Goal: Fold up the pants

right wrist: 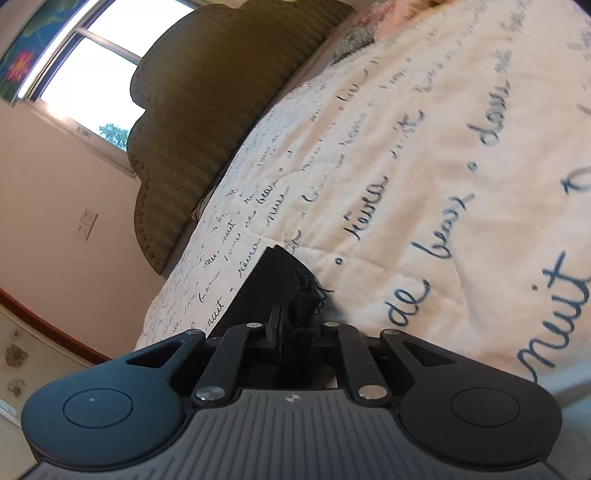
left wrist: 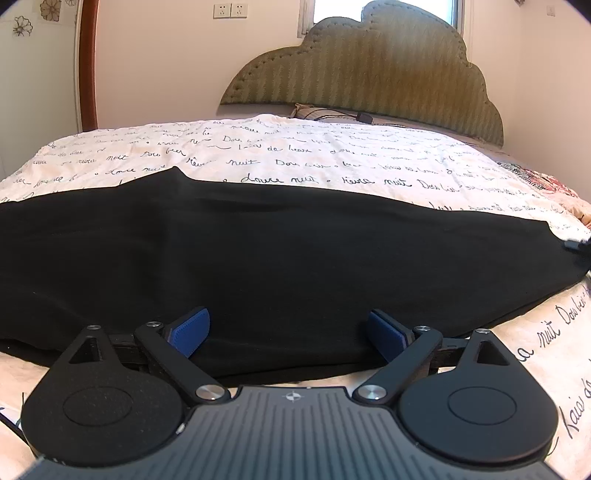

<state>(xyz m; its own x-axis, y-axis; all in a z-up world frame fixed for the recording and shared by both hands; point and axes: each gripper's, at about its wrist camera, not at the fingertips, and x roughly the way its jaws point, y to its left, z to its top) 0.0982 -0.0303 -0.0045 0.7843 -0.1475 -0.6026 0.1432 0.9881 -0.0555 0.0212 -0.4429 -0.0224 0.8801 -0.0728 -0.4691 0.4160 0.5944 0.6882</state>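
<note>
Black pants [left wrist: 295, 251] lie flat across the white quilt with script print [left wrist: 258, 155], stretching from the left edge to the right of the left wrist view. My left gripper [left wrist: 288, 321] stands open over the pants' near edge. Its blue pads [left wrist: 192, 332] are wide apart with the cloth lying between them, not pinched. In the right wrist view, which is tilted, my right gripper [right wrist: 291, 314] is shut on one bunched end of the black pants [right wrist: 273, 273]. That end sits just above the quilt [right wrist: 424, 184].
A green padded headboard [left wrist: 369, 70] rises at the far end of the bed. In front of it lies a pillow with a black cable and plug [left wrist: 364, 118]. A patterned cloth [left wrist: 543, 181] lies at the far right. The window [right wrist: 92, 66] and wall sockets [left wrist: 231, 10] are behind.
</note>
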